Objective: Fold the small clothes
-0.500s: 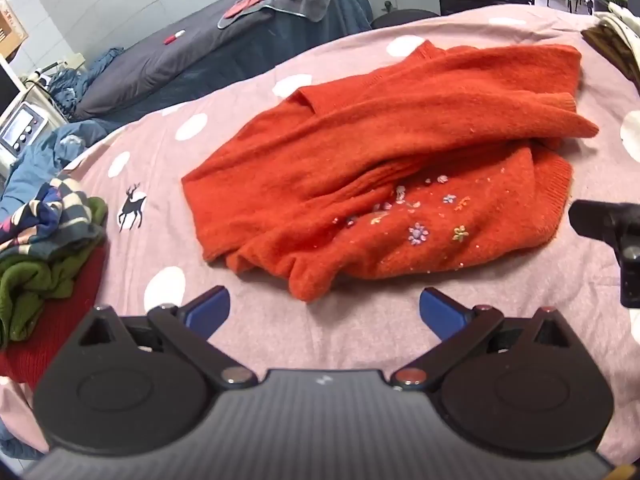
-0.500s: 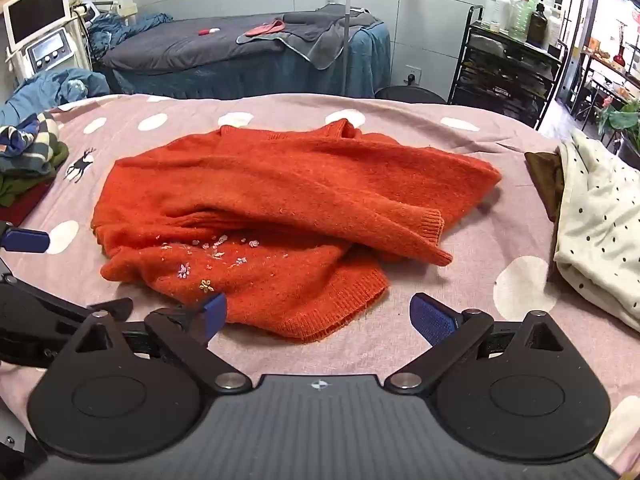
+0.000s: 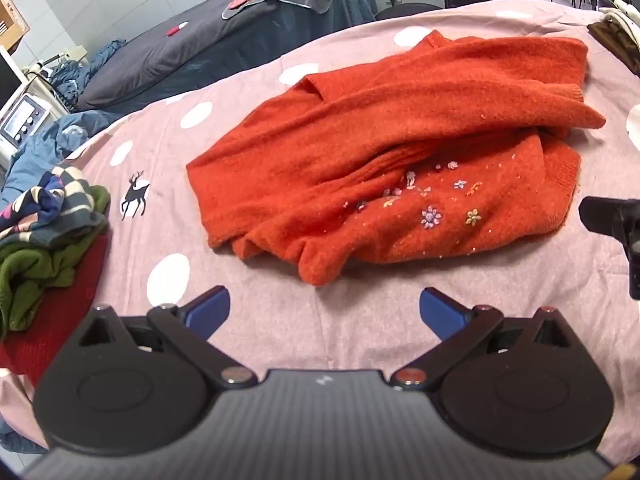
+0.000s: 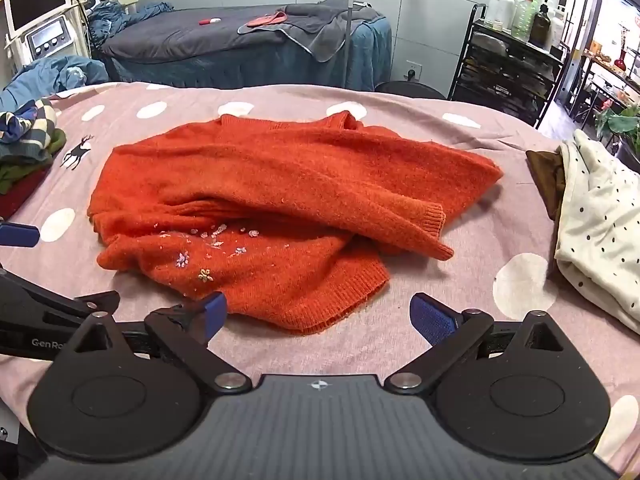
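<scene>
An orange knit sweater (image 3: pixel 380 152) with small embroidered flowers lies crumpled on the pink dotted bedsheet (image 3: pixel 360 320); a sleeve is draped across its body. It also shows in the right wrist view (image 4: pixel 280 200). My left gripper (image 3: pixel 324 308) is open and empty, just short of the sweater's near fold. My right gripper (image 4: pixel 318 314) is open and empty, its left fingertip (image 4: pixel 214 312) at the sweater's ribbed hem. The right gripper's edge shows at the far right of the left wrist view (image 3: pixel 616 228).
A pile of folded clothes (image 3: pixel 44 232) lies at the left. A cream dotted garment (image 4: pixel 600 232) over a brown one lies at the right. Behind the bed stand a grey massage table (image 4: pixel 240 40), a machine (image 4: pixel 40 20) and a bottle rack (image 4: pixel 512 52).
Both views sit slightly closer to the sweater; the grippers have edged forward a little. The sweater has not moved.
</scene>
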